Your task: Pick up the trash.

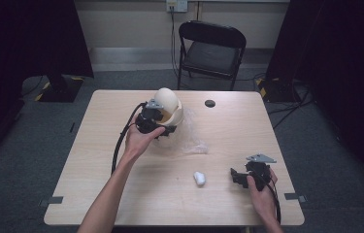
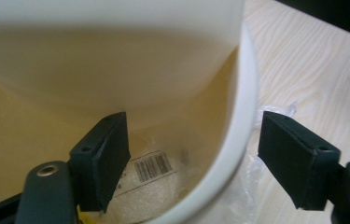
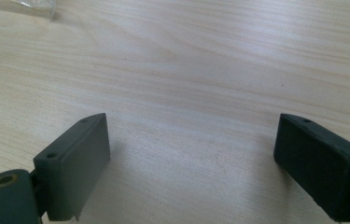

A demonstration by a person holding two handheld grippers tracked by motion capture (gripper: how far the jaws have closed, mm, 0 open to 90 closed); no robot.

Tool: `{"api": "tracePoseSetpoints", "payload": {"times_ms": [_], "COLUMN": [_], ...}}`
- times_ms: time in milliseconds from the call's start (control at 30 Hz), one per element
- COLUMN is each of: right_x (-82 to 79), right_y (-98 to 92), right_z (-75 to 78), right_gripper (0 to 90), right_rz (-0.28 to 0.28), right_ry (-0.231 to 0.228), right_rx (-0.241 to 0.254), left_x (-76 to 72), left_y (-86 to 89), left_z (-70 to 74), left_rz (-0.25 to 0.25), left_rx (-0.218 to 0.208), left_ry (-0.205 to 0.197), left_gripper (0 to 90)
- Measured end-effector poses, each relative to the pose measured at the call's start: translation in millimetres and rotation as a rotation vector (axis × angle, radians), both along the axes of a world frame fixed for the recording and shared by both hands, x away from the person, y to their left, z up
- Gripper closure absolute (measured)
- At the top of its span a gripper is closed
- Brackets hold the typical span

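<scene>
Near the table's [image 1: 97,184] far edge, the tub's [image 1: 170,104] rim is straddled by the left gripper's [image 2: 193,158] spread jaws. Light, stiff, slippery plastic; the rim is best pinched. The right gripper [image 3: 191,163] is held agape, empty.

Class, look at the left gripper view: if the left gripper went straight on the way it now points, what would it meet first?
The left gripper straddles the thick white rim of the cream plastic container, one jaw inside, one outside. Going straight on, the rim would probably slide deeper between the open jaws; the inner jaw might reach the barcode label.
</scene>
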State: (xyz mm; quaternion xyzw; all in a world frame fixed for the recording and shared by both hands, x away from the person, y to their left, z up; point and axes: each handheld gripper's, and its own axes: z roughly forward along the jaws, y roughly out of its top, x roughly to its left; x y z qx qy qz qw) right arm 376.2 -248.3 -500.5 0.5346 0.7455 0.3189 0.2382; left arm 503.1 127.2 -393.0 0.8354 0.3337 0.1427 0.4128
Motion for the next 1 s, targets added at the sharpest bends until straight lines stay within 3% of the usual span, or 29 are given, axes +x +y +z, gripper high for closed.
{"api": "tracePoseSetpoints", "payload": {"times_ms": [167, 367, 567, 733, 767, 800, 1000], "right_x": [0.0, 0.0, 0.0, 0.0, 0.0, 0.0, 0.0], "right_y": [0.0, 0.0, 0.0, 0.0, 0.0, 0.0, 0.0], "right_z": [0.0, 0.0, 0.0, 0.0, 0.0, 0.0, 0.0], "right_gripper": [9.8, 9.8, 9.8, 9.8, 9.8, 9.8, 9.8], "right_rz": [0.000, 0.000, 0.000, 0.000, 0.000, 0.000, 0.000], "right_ry": [0.000, 0.000, 0.000, 0.000, 0.000, 0.000, 0.000], "right_rx": [0.000, 0.000, 0.000, 0.000, 0.000, 0.000, 0.000], "left_x": [1.3, -0.5, -10.8, -17.2, -21.4, -23.6, -37.5], "left_y": [-2.1, -3.4, 8.6, 15.8, 19.4, 20.9, 29.7], "left_z": [-3.9, -3.4, 5.6, 11.0, 11.8, 12.0, 15.9], "left_rz": [-0.008, -0.012, -0.014, -0.017, -0.017, -0.015, -0.004], "left_rx": [-0.023, -0.009, -0.058, -0.085, -0.120, -0.127, -0.133], "left_ry": [0.008, 0.010, -0.049, -0.052, -0.055, -0.061, -0.083], "left_gripper": [26.0, 26.1, 27.1, 27.5, 27.5, 27.6, 29.2]}}
